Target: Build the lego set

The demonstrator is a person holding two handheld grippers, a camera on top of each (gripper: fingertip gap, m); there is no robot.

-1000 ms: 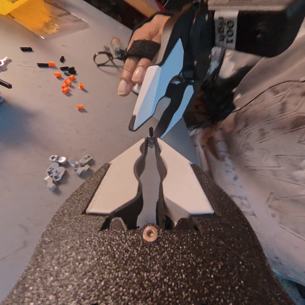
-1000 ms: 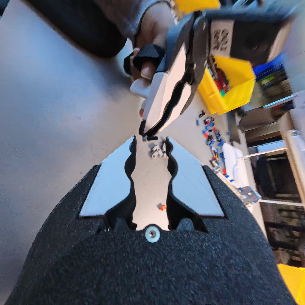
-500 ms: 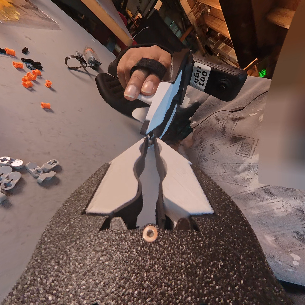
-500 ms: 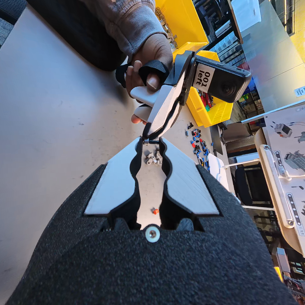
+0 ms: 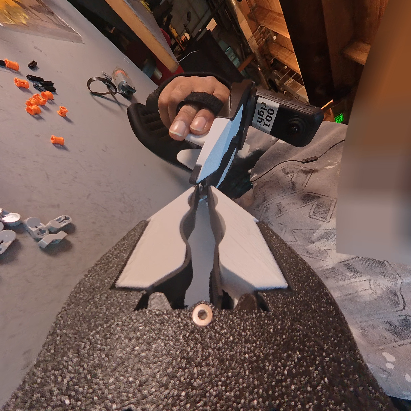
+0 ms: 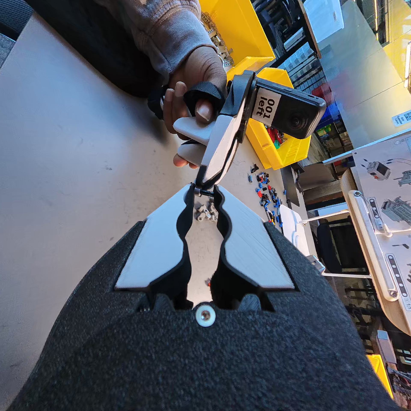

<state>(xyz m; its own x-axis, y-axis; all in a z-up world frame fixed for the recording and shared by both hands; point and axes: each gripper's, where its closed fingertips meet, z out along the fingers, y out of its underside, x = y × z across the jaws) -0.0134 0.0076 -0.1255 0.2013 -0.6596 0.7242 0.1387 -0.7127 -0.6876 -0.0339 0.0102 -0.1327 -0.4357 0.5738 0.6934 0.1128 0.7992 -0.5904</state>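
At the far left of the grey desk (image 5: pixel 100 178), loose orange plastic bushes (image 5: pixel 35 102) and pale grey plastic connectors (image 5: pixel 47 229) are noted, well apart from both tools.

The left gripper (image 5: pixel 202 195) is held above the desk. Its jaws are almost shut on a small grey connector piece (image 6: pixel 197 191), pinched at the very tips, from which a small black pin (image 6: pixel 205 192) projects sideways. This hold is unchanged over the last second.

The right gripper (image 6: pixel 203 189) has been brought in tip to tip against the left one. Its jaws, wide a second ago, have been narrowed in steps and are now close-set across the grey piece and pin; contact at both ends appears made, though its firmness cannot be confirmed. The held assembly is thus located in the air between the two pairs of tips, above the desk's near edge.

To the right, a scatter of small coloured parts (image 6: pixel 266 195) and a yellow plastic bin (image 6: pixel 287 153) are recorded, untouched.
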